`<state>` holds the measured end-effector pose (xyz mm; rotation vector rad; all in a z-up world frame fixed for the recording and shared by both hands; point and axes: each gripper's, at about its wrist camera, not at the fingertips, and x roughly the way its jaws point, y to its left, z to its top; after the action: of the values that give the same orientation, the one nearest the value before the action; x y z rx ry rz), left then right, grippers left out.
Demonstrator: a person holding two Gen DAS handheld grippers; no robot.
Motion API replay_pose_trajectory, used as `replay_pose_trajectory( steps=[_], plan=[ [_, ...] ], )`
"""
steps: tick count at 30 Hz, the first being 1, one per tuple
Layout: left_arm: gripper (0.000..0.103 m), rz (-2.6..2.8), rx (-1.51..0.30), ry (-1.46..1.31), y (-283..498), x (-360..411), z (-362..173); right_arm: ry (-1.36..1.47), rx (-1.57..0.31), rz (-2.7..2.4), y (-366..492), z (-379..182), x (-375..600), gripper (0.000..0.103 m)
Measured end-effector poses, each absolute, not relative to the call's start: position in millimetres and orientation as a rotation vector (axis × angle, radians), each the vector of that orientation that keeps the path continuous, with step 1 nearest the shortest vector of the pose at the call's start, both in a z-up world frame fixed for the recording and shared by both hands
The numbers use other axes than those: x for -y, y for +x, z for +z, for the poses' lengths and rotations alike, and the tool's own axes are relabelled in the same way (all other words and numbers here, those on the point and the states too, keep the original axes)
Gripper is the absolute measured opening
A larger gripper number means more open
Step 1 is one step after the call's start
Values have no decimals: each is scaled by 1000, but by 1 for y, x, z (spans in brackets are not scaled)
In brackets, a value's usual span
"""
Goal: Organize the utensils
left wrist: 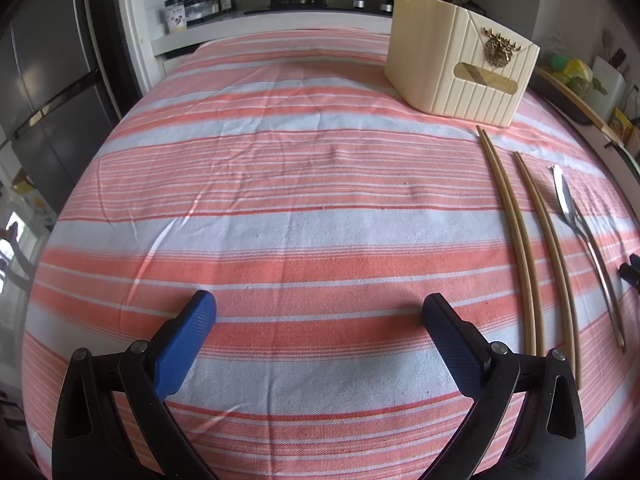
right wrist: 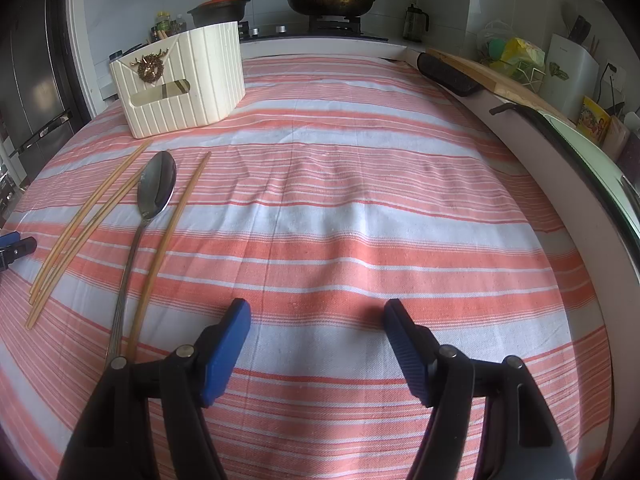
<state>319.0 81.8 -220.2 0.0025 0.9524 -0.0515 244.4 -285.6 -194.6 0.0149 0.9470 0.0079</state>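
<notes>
Several wooden chopsticks [left wrist: 520, 236] [right wrist: 80, 224] and a metal spoon [left wrist: 588, 236] [right wrist: 154, 192] lie side by side on the striped cloth. Behind them stands a cream ribbed utensil box [left wrist: 456, 68] [right wrist: 180, 80] with a gold ornament; two chopstick ends stick out of its top. My left gripper [left wrist: 320, 308] hovers open over bare cloth, left of the chopsticks. My right gripper [right wrist: 318, 312] is open too, with nothing between its blue pads, just right of the spoon handle and one chopstick. Each gripper's tip shows at the edge of the other's view.
The red and white striped cloth [left wrist: 280, 200] covers the table. A stove with a black pot [right wrist: 220, 10] and a frying pan [right wrist: 328, 2] runs along the back. A wooden board [right wrist: 492, 76] and clutter line the right counter. A dark fridge [left wrist: 44, 92] stands at the left.
</notes>
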Motion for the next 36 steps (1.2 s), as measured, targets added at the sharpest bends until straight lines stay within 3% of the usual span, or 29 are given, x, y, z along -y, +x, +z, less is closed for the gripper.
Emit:
replay_pose_trajectory(
  steps=[36],
  plan=[
    [102, -145, -945, -75, 314, -79, -204, 13, -947, 7, 244, -195, 285, 70]
  ],
)
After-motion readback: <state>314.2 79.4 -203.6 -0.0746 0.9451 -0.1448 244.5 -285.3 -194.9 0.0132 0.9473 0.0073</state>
